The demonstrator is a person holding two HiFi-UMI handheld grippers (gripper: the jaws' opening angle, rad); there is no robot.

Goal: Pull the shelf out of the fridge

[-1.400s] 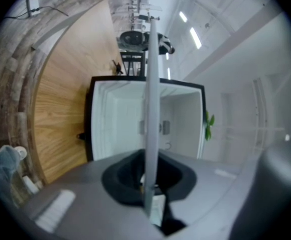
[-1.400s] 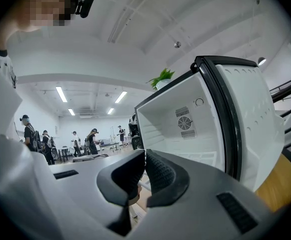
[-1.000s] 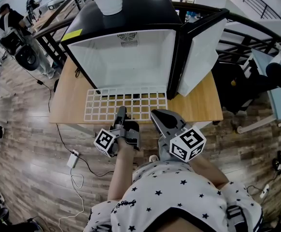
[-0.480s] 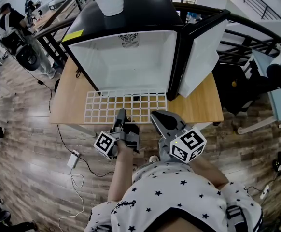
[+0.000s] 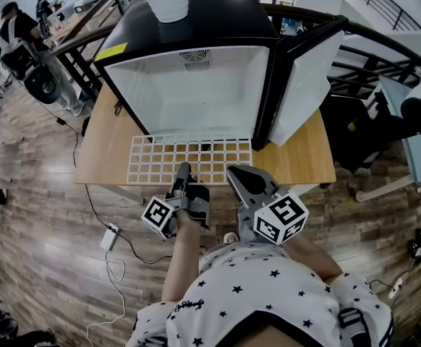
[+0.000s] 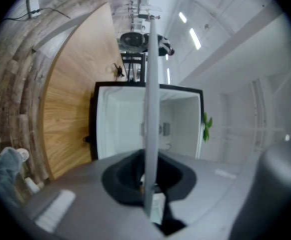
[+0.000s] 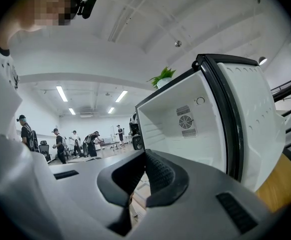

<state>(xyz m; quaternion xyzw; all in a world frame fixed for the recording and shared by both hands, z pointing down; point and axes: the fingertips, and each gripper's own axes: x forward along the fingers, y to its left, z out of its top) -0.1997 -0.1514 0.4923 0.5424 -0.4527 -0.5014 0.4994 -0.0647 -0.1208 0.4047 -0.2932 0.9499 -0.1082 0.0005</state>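
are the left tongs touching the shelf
Touching. The left gripper view shows the shelf edge-on between the jaws of the left tongs, which are closed on its front edge.

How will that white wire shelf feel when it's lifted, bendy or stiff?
Probably stiff: the shelf lies flat on the table and looks straight edge-on in the left gripper. Likely light, being mostly open grid. It may tilt, since it's gripped at one edge only.

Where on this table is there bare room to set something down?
The table is bare right of the shelf, by the open fridge door, and in a strip left of the fridge. The front middle is crowded: shelf, left gripper clamped on it, right gripper alongside.
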